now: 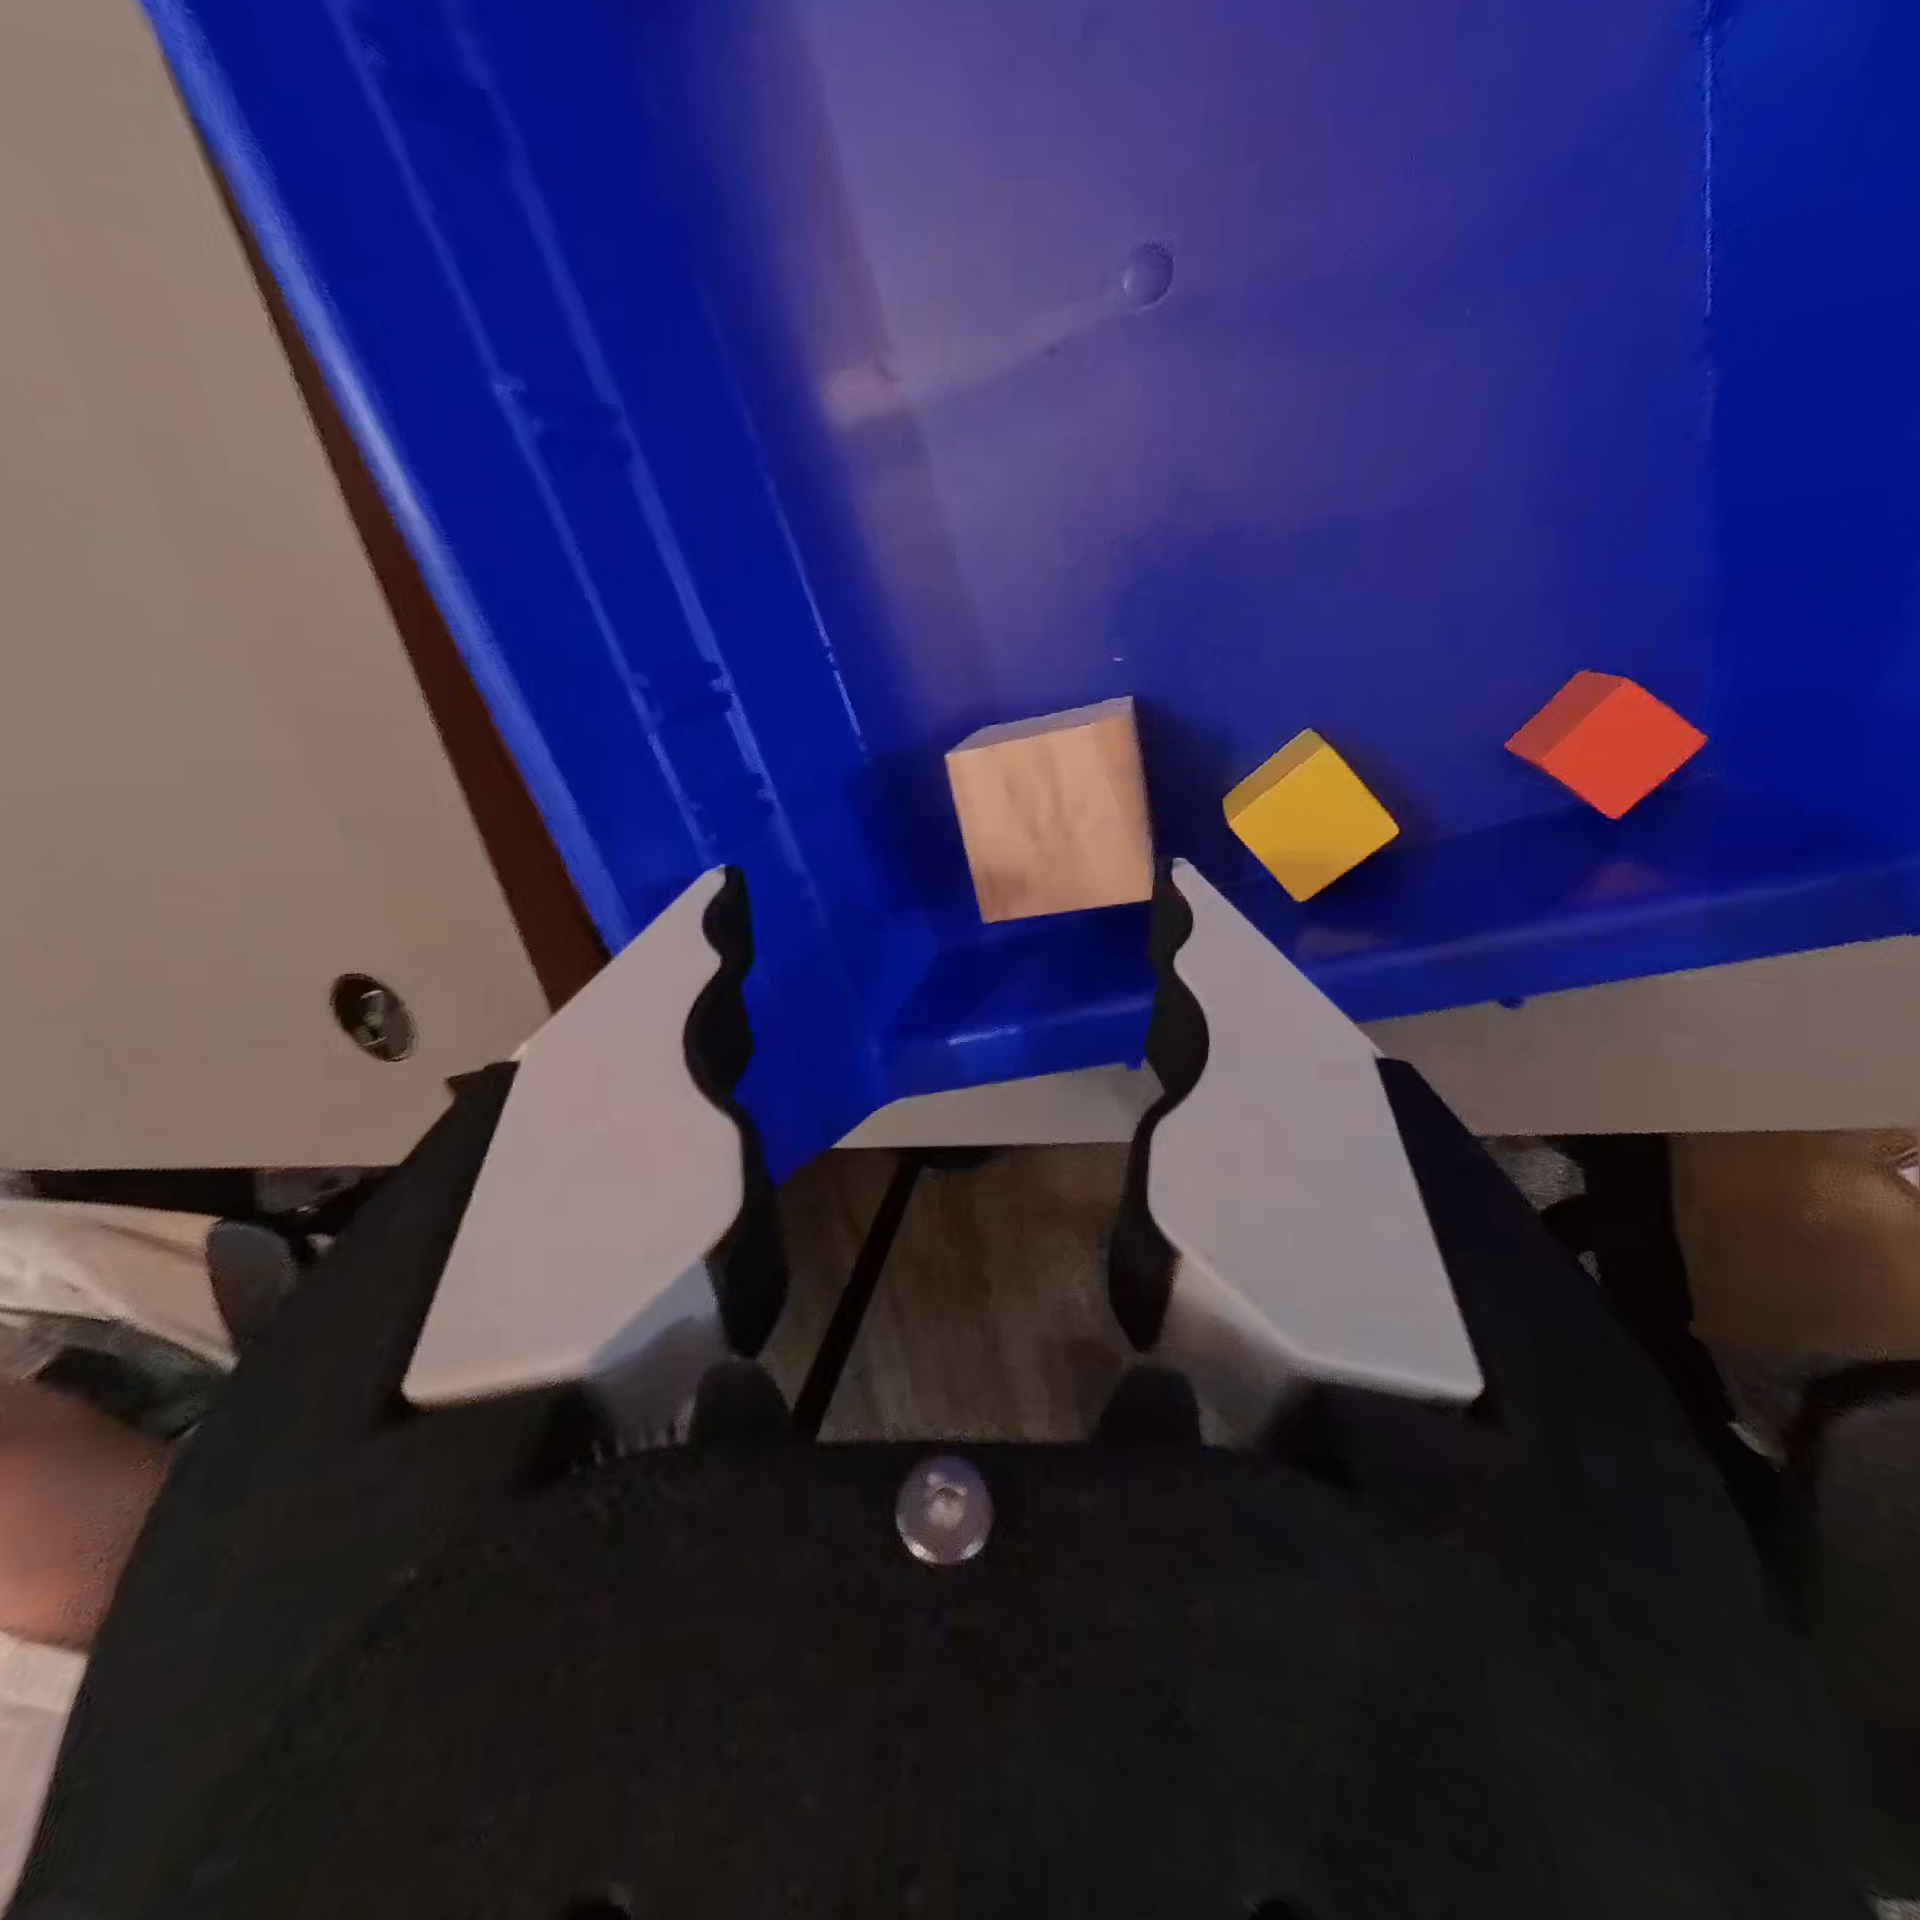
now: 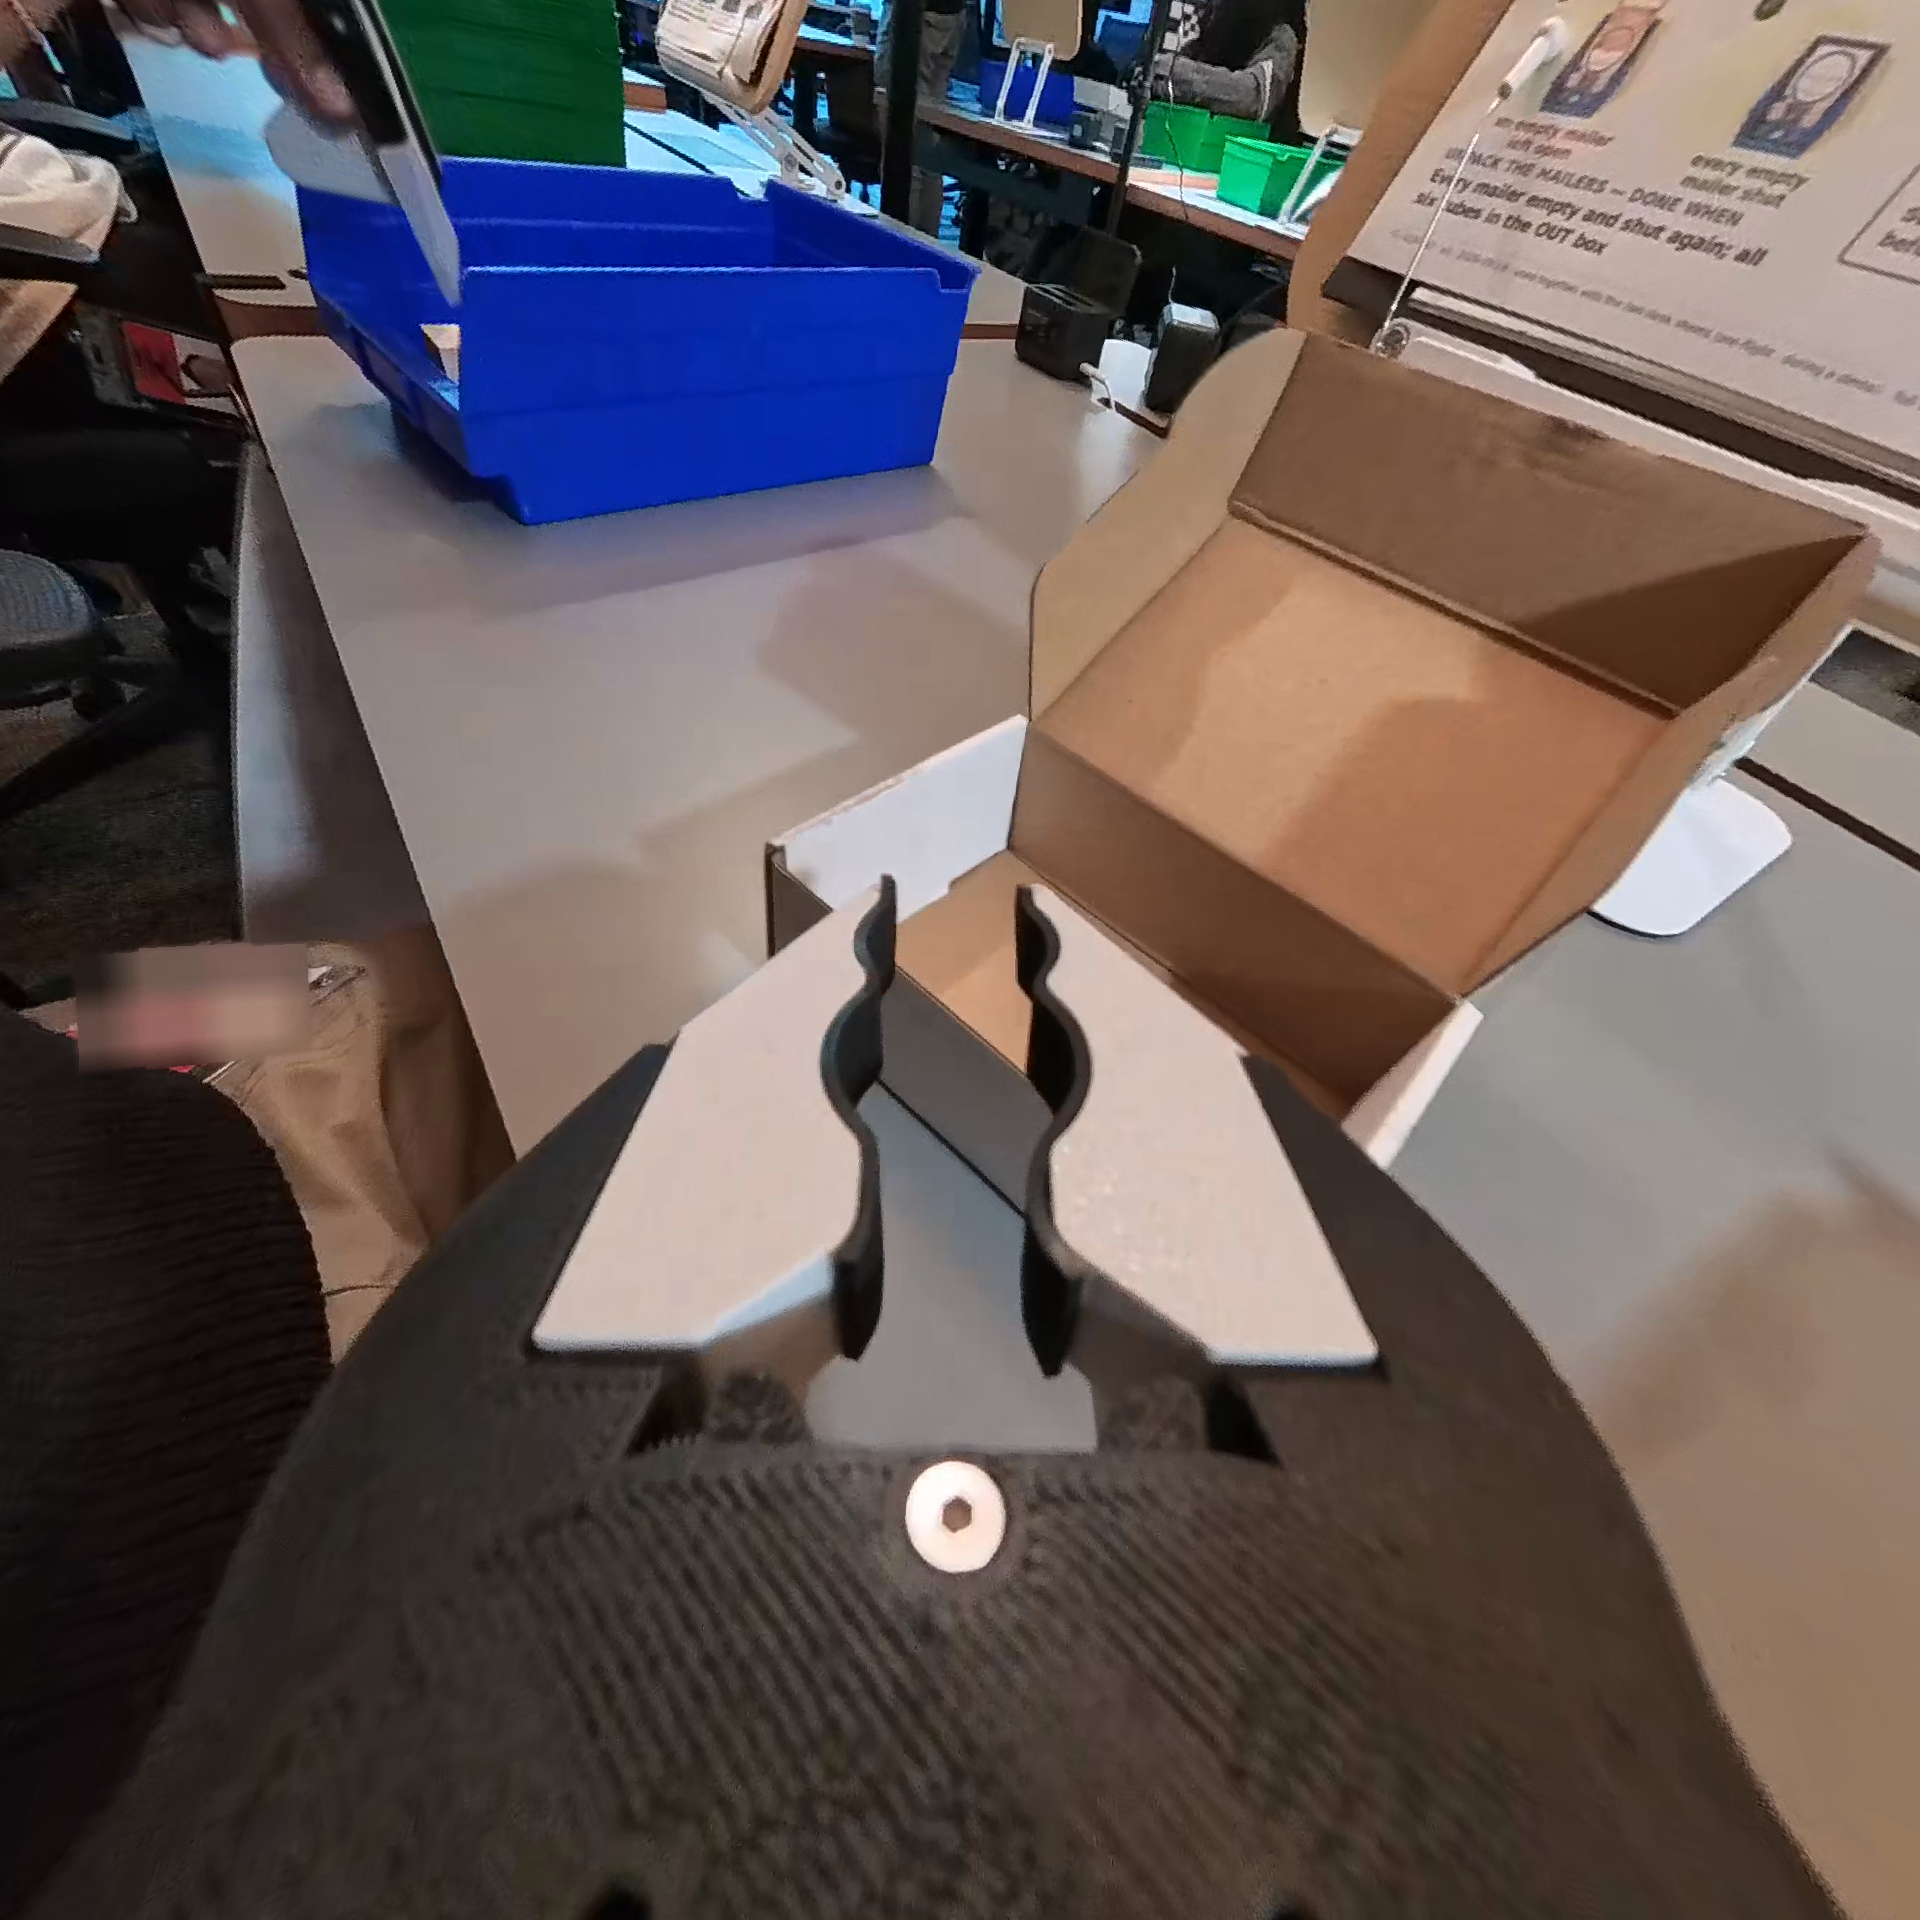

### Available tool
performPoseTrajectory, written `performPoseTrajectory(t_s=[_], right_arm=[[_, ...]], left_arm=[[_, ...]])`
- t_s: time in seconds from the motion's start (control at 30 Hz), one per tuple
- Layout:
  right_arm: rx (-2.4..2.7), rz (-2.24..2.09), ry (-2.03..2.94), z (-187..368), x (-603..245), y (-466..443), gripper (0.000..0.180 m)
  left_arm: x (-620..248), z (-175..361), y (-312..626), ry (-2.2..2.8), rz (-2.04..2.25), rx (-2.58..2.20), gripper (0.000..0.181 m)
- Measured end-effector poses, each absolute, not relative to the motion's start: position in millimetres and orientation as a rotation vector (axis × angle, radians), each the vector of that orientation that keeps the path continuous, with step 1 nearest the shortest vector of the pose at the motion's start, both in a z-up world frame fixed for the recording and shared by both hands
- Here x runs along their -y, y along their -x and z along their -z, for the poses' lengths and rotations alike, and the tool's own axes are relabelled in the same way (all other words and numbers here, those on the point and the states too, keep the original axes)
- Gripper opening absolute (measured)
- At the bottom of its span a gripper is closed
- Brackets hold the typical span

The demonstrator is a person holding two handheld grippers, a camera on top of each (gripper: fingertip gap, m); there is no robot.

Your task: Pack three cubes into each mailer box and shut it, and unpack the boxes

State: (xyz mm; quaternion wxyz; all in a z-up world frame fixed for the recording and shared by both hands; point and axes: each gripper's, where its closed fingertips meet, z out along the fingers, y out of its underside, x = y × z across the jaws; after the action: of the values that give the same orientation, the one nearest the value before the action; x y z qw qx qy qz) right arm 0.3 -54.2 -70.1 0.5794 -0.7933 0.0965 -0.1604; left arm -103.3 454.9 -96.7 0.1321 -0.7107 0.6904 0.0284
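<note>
A: Where are the cubes?

B: Three sit in the blue bin (image 1: 1143,468), along its near wall. There is a plain wood cube (image 1: 1049,810), a yellow cube (image 1: 1311,814) and a red cube (image 1: 1605,743).

A: What is the left gripper (image 1: 951,894) doing?

B: It hangs over the bin's near corner with its tongs wide and empty. The wood cube is just past the tips. I think it is lined up to grab that one, since it is closest.

A: And the right gripper (image 2: 954,904)?

B: Its tongs are a little apart, narrower than the left ones, and hold nothing. The tips point at the near edge of the mailer box (image 2: 1340,748).

A: Is the box open?

B: Yes. Its lid stands up at the back, and I see no cubes inside. It sits on the grey table (image 2: 623,707), well apart from the bin.

A: Why is the right one there?

B: Maybe to keep the box steady, or just to wait. I cannot tell if it touches the box.
</note>
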Motion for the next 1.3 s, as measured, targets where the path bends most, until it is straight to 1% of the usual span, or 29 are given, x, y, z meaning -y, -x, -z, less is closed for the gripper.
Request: performPoseTrajectory(t_s=[0.1,0.13,0.17,0.23,0.27,0.3,0.37,0.43,0.53,0.7,0.8,0.9,1.0,1.13,1.2,1.3], right_arm=[[-0.211,0.382,1.85,68,52,2,0.021],[-0.209,0.383,1.849,68,52,2,0.021],[-0.209,0.383,1.848,68,52,2,0.021],[-0.211,0.378,1.845,67,53,2,0.021],[-0.213,0.375,1.843,67,54,2,0.021],[-0.215,0.372,1.84,66,54,2,0.021],[-0.218,0.366,1.835,65,55,2,0.02],[-0.217,0.364,1.836,65,56,2,0.02],[-0.211,0.366,1.839,65,57,2,0.02],[-0.204,0.358,1.842,66,56,4,0.02],[-0.206,0.357,1.841,66,55,4,0.02],[-0.213,0.35,1.845,68,54,3,0.019],[-0.215,0.347,1.851,70,54,3,0.019],[-0.22,0.342,1.86,73,54,1,0.018],[-0.226,0.342,1.867,74,55,0,0.017],[-0.238,0.359,1.88,75,60,-4,0.014]], left_arm=[[-451,112,97,2.082,-0.049,-1.995,0.072],[-447,116,95,2.077,-0.05,-2.006,0.068],[-440,121,95,2.083,-0.049,-2.037,0.06],[-434,131,100,2.083,-0.126,-2.084,0.056],[-439,129,95,2.046,-0.155,-2.052,0.048],[-441,129,96,2.045,-0.19,-2.048,0.049],[-440,131,95,2.049,-0.2,-2.061,0.042],[-440,133,96,2.056,-0.204,-2.061,0.043],[-443,135,98,2.065,-0.209,-2.06,0.049],[-444,138,97,2.053,-0.194,-2.045,0.045],[-441,123,87,2.01,-0.126,-2.02,0.045],[-422,91,71,1.886,-0.023,-2.04,0.045],[-379,49,48,1.643,0.073,-2.079,0.044],[-266,8,22,1.3,0.258,-2.216,0.044],[-196,1,16,1.127,0.365,-2.329,0.044],[-94,9,9,0.933,0.556,-2.494,0.045]])
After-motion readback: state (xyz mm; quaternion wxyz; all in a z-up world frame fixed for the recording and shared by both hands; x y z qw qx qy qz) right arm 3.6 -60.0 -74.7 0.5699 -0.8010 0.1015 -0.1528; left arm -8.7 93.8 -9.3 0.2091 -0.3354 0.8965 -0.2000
